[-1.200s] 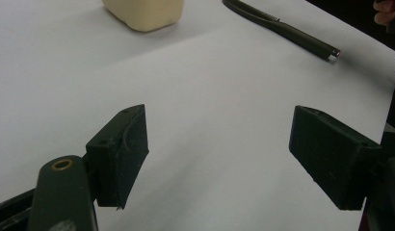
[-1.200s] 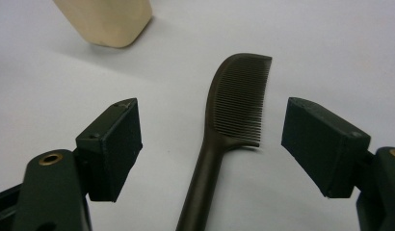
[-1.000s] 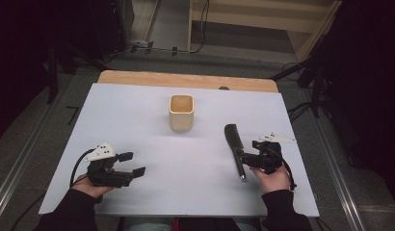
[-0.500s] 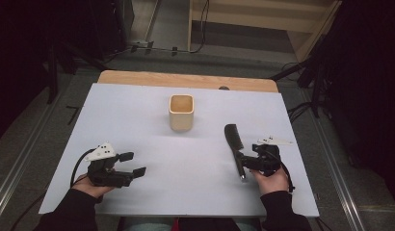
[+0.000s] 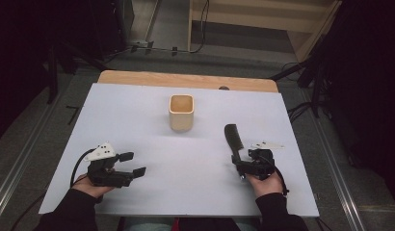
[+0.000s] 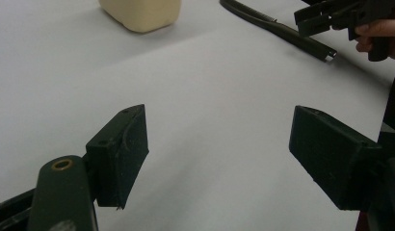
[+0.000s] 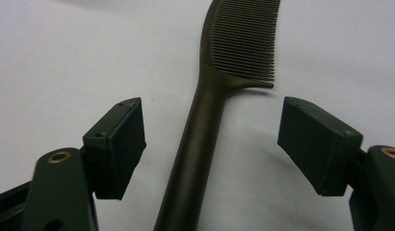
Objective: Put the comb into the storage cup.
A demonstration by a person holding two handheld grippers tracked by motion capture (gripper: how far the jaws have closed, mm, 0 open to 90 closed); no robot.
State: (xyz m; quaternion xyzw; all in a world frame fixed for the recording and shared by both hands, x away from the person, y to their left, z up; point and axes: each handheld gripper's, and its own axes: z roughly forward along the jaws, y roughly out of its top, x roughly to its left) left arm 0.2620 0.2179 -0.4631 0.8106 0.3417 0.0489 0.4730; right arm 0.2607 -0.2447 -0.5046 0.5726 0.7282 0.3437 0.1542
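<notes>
Jaws of the right gripper stand apart either side of the comb's handle, not pressing it, having just been closing slightly. The comb lies flat on the desk right of the cup. The left gripper's jaws are released.

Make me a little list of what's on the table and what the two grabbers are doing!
Table: white table top
Comb: dark comb lying flat on the table, teeth end away from the person
Cup: wooden cup, upright, near the middle, nothing seen inside
Right gripper: jaws just been closing a little, comb handle between them, pads not touching it
Left gripper: open, holding nothing, over bare table
</notes>
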